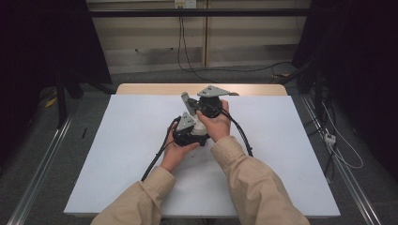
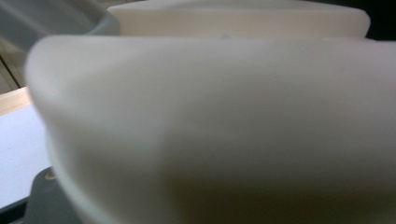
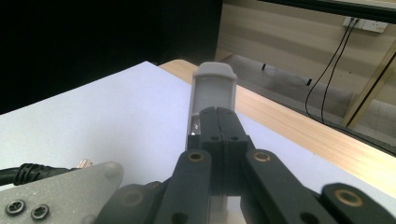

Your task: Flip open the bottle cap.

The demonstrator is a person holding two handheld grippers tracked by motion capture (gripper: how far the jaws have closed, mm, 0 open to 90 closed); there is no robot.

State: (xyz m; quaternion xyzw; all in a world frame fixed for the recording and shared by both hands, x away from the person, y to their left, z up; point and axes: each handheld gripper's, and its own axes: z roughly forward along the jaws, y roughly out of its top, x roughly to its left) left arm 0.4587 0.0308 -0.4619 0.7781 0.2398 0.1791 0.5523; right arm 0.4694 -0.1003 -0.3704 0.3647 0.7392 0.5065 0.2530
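Both hands hold the left tongs (image 1: 187, 125) and right tongs (image 1: 204, 104) together, touching, above the middle of the white table (image 1: 117, 154), each pair closed on nothing.

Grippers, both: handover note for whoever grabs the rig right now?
Right gripper: jaws shut against each other, a pale grey tip standing up just beyond them; whether it is gripped I cannot tell.
Left gripper: shut, held low beside the right one over the white sheet; a blurred cream surface sits right at its camera.
Done: nothing I can tell.
Left: work not started, judging by this.
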